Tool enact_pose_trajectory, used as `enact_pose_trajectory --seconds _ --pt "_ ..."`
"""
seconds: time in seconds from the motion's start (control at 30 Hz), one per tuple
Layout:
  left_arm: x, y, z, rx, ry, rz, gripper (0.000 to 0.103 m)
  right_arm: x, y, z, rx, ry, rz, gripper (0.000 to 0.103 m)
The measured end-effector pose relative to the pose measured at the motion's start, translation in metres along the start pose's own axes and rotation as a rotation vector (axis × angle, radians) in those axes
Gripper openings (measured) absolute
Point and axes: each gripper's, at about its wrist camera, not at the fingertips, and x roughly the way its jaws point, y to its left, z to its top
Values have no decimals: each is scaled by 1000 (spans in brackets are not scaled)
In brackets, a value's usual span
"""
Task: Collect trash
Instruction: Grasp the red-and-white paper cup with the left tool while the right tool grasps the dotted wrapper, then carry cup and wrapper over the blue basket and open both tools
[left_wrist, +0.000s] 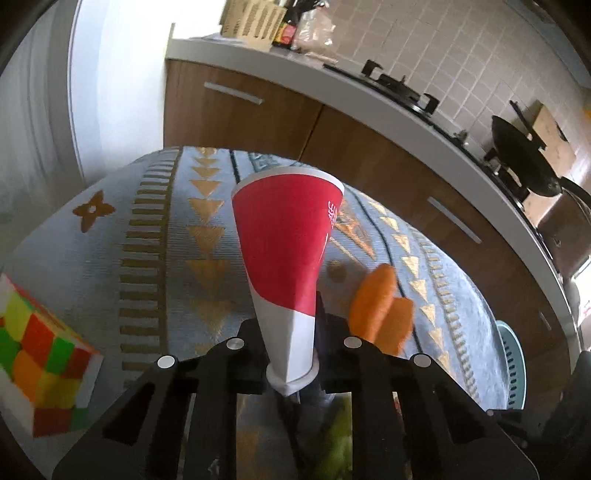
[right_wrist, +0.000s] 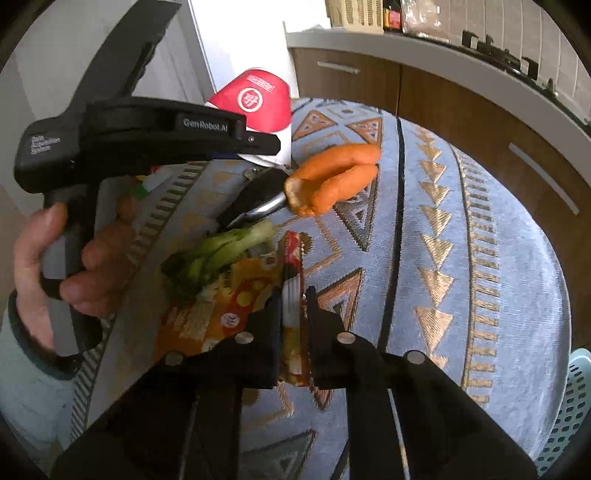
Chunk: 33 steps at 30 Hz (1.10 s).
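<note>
My left gripper (left_wrist: 291, 354) is shut on the base of a red and white paper cup (left_wrist: 286, 243) and holds it above the patterned table (left_wrist: 147, 240). The same cup (right_wrist: 255, 101) shows in the right wrist view, beyond the left gripper's body. My right gripper (right_wrist: 291, 314) is shut on the edge of an orange and red snack wrapper (right_wrist: 236, 295) that lies on the table (right_wrist: 461, 258).
An orange bread-like piece (right_wrist: 332, 177) lies mid-table, with a black-handled utensil (right_wrist: 255, 199) and a green vegetable (right_wrist: 221, 251) beside the wrapper. A colourful puzzle cube (left_wrist: 40, 362) sits at the left. A pale blue perforated basket (right_wrist: 569, 402) stands past the table's right edge. Kitchen cabinets run behind.
</note>
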Motion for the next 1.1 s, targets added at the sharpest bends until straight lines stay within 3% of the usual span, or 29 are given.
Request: enact_pose_trajectory --seconds 0.1,0.27,0.53,0.87,1.1 --pt "-21 -7 -3 17 -42 -21 15 -22 2 -4 -10 -45 -23 9" --pt "-55 -24 -6 54 -99 -67 15 -67 -7 -11 -5 -137 -133 8" --pt "-89 -89 -18 169 -130 -182 15 -130 -48 -26 83 -246 -277 8" --pt "-84 -194 -46 308 -96 -316 16 -212 -115 -77 238 -336 -453 8" --pt "-52 -265 -68 390 -16 -398 17 -247 -169 -125 382 -314 -598 8"
